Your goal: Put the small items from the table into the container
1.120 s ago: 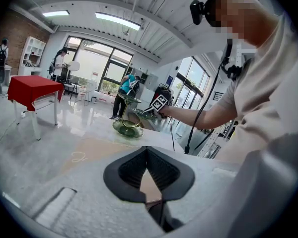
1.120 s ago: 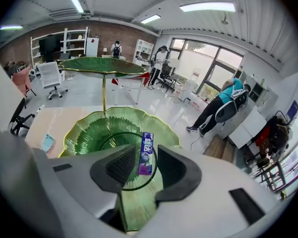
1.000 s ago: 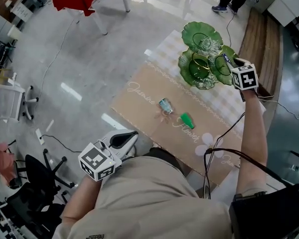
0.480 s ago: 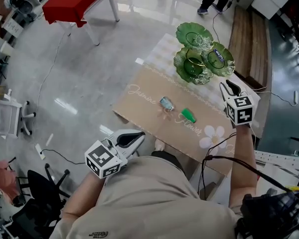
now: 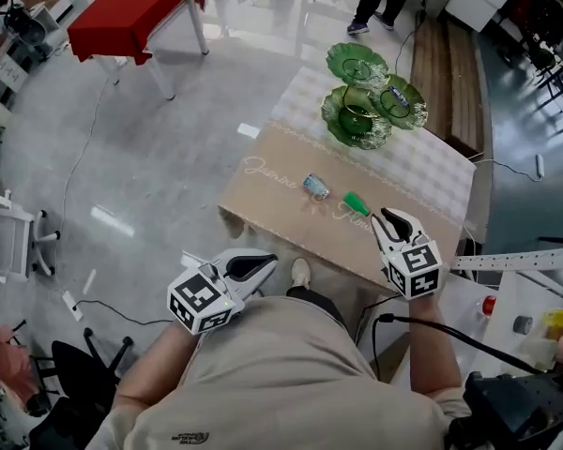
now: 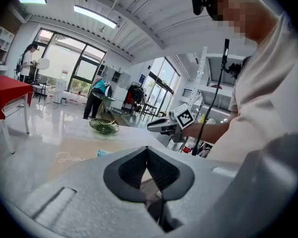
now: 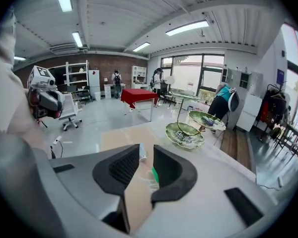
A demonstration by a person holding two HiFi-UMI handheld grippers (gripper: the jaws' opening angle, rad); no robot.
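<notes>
The right tongs (image 5: 387, 216), at lower right of the head view, are part-open and closing on nothing, just short of the green item (image 5: 356, 202). If they close too early, they could knock it off the surface (image 5: 422, 167) or into the pale item (image 5: 314, 187) beside it. The left tongs (image 5: 263, 263), lower centre, are closed and empty. The green tiered dish (image 5: 357, 120), upper centre, holds something too small to identify.

Left gripper (image 5: 263, 264) at seven o'clock, jaws together and empty, points toward two; right gripper (image 5: 392, 217) at four o'clock points toward eleven, its empty jaws closing.
</notes>
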